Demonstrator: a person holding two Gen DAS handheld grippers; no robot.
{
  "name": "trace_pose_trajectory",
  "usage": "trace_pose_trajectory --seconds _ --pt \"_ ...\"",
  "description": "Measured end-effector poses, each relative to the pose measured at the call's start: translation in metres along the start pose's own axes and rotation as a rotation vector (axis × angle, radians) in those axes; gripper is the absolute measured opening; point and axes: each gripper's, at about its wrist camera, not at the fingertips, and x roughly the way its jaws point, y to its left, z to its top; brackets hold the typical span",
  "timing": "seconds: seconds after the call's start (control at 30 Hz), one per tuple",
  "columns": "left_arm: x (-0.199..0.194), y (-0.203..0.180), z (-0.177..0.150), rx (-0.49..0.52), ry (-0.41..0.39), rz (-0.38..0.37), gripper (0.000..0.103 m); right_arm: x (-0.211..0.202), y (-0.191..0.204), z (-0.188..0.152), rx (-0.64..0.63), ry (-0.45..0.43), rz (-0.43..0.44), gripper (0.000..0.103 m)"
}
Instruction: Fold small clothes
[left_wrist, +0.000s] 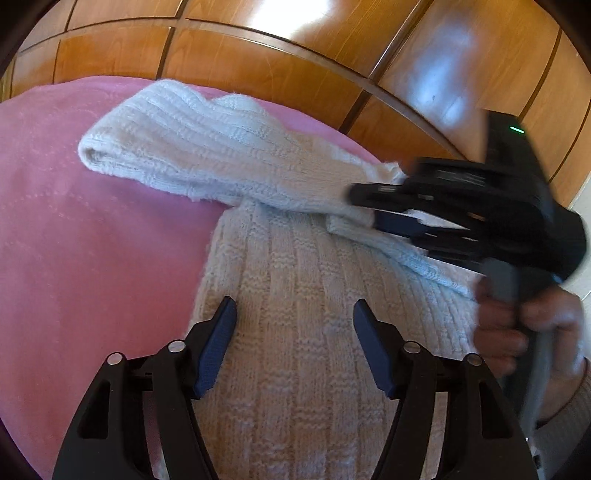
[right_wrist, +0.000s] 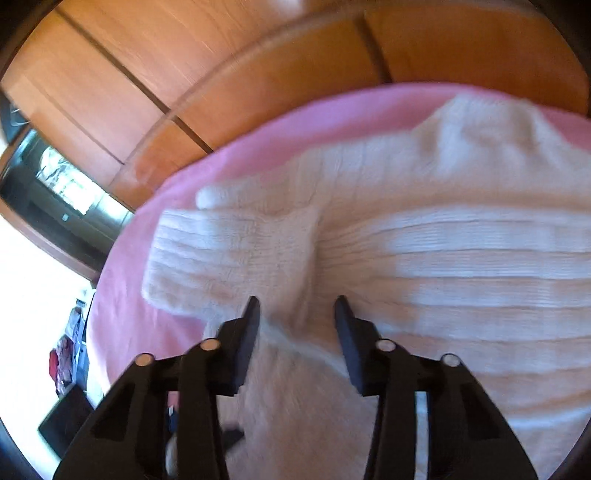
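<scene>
Cream ribbed knit sweater (left_wrist: 295, 332) | sleeve folded across | pink blanket (left_wrist: 92, 258)

A pink cover (left_wrist: 92, 221) spread over the near surface, reaching to the far edge. Behind it stood glossy orange-brown wooden panelling (left_wrist: 258, 55), split by dark seams and crossed by a curved rail, with bright daylight glaring off the varnish at the top. In the right wrist view a dark glass-fronted unit (right_wrist: 55, 192) sat at far left, beside a washed-out bright floor (right_wrist: 29, 295).
</scene>
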Motion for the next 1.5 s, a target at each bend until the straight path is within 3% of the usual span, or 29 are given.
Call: trace_pose_trajectory --seconds 0.13,0.33,0.53,0.77,0.87,1.03,1.1,1.17,1.2,1.3,1.37,1.5 --pt "0.0 0.0 -0.001 0.007 0.0 -0.013 0.07 0.004 0.013 0.008 -0.027 -0.015 -0.072 0.006" --pt "0.0 0.0 0.0 0.008 0.0 -0.012 0.07 -0.095 0.028 0.021 -0.097 -0.239 -0.039 0.006" --pt "0.0 -0.001 0.0 0.012 0.002 -0.005 0.07 -0.181 -0.025 0.014 -0.034 -0.371 -0.1 0.006" --pt "0.001 -0.003 -0.001 0.027 0.006 0.014 0.07 -0.189 -0.141 -0.018 0.193 -0.339 -0.284 0.006" --pt "0.0 -0.006 -0.002 0.034 0.008 0.025 0.07 -0.183 -0.17 -0.031 0.259 -0.312 -0.349 0.006" --pt "-0.005 -0.006 0.003 0.023 0.039 0.017 0.07 -0.173 -0.198 -0.05 0.334 -0.288 -0.362 0.006" --pt "-0.013 0.0 0.012 -0.023 0.066 -0.038 0.07 -0.176 -0.193 -0.048 0.311 -0.288 -0.394 0.007" --pt "-0.026 0.015 0.03 -0.092 0.04 -0.095 0.07 -0.182 -0.184 -0.047 0.276 -0.3 -0.445 0.034" --pt "-0.029 0.022 0.038 -0.109 0.033 -0.103 0.07 -0.188 -0.182 -0.046 0.257 -0.319 -0.462 0.038" --pt "-0.029 0.048 0.071 -0.183 0.007 -0.098 0.07 -0.197 -0.165 -0.043 0.187 -0.379 -0.458 0.04" --pt "-0.023 0.059 0.09 -0.212 0.003 -0.12 0.07 -0.195 -0.148 -0.038 0.13 -0.398 -0.428 0.048" --pt "0.004 0.067 0.131 -0.244 0.02 -0.173 0.07 -0.166 -0.116 -0.028 -0.029 -0.363 -0.413 0.052"
